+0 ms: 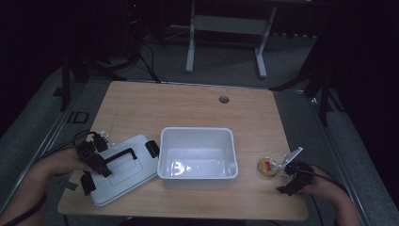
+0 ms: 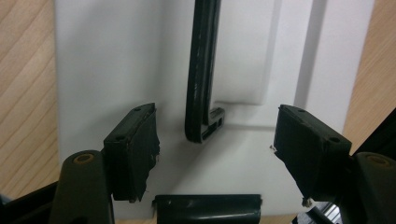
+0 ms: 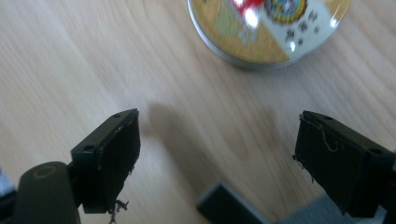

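Note:
A white lid (image 1: 127,172) with a black handle (image 1: 120,155) and black end clips lies flat at the table's left, beside a white bin (image 1: 196,141). My left gripper (image 1: 96,161) hovers over the lid. In the left gripper view its jaws (image 2: 217,154) stand open on either side of the end of the handle (image 2: 201,88), the pads not touching it. A round gold tin (image 1: 268,166) rests on the table right of the bin. My right gripper (image 1: 287,178) is just right of it, open (image 3: 215,158) over bare wood, with the tin (image 3: 268,28) ahead of the jaws.
The wooden table (image 1: 188,108) has a round cable hole (image 1: 224,99) at the back. The bin looks empty. One lid clip (image 2: 208,210) sits under the left jaws. A white desk frame (image 1: 226,28) stands on the floor beyond the table.

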Available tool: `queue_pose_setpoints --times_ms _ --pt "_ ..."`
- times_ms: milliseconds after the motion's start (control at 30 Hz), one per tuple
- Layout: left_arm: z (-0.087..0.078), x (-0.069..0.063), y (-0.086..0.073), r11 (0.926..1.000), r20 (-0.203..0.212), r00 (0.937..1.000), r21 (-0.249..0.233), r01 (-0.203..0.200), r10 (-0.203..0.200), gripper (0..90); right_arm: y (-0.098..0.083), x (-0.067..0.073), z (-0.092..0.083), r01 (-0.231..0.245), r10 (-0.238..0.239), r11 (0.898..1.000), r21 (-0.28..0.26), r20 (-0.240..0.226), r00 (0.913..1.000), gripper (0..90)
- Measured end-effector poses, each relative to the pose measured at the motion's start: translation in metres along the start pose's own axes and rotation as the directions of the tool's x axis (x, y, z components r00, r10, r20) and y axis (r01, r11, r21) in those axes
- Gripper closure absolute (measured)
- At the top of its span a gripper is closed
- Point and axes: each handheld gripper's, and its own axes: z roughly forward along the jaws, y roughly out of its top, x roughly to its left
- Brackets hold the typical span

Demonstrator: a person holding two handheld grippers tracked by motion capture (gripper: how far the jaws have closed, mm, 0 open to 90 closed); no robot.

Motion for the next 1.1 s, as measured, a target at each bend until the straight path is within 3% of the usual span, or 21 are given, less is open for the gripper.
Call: queue_pose_setpoints --times_ms 100,200,367,867,1100 --pt "0.0 -0.001 0.0 0.9999 -0.007 1.0 0.014 -0.006 0.006 30.2 0.006 -0.002 -0.004 0.024 -0.023 0.997 0.07 -0.008 0.9997 14.0" --pt "-0.001 -0.001 -0.001 0.9999 -0.007 1.0 0.008 -0.007 0.007 30.2 0.012 -0.006 -0.01 0.047 -0.043 0.993 0.105 -0.035 0.9984 14.0" --pt "-0.002 -0.002 -0.001 0.9999 -0.007 1.0 0.012 -0.005 0.005 30.2 0.025 -0.012 -0.014 0.074 -0.072 0.985 0.157 -0.023 0.9972 13.7" --pt "-0.001 -0.003 0.002 0.9997 -0.011 0.9998 0.022 -0.014 0.014 30.2 0.062 -0.02 -0.001 0.138 -0.139 0.973 0.184 -0.004 0.9902 13.5" --pt "-0.001 -0.002 0.002 0.9996 -0.007 0.9999 0.024 -0.014 0.015 30.2 0.075 -0.018 0.009 0.195 -0.196 0.962 0.193 -0.01 0.9805 13.6"
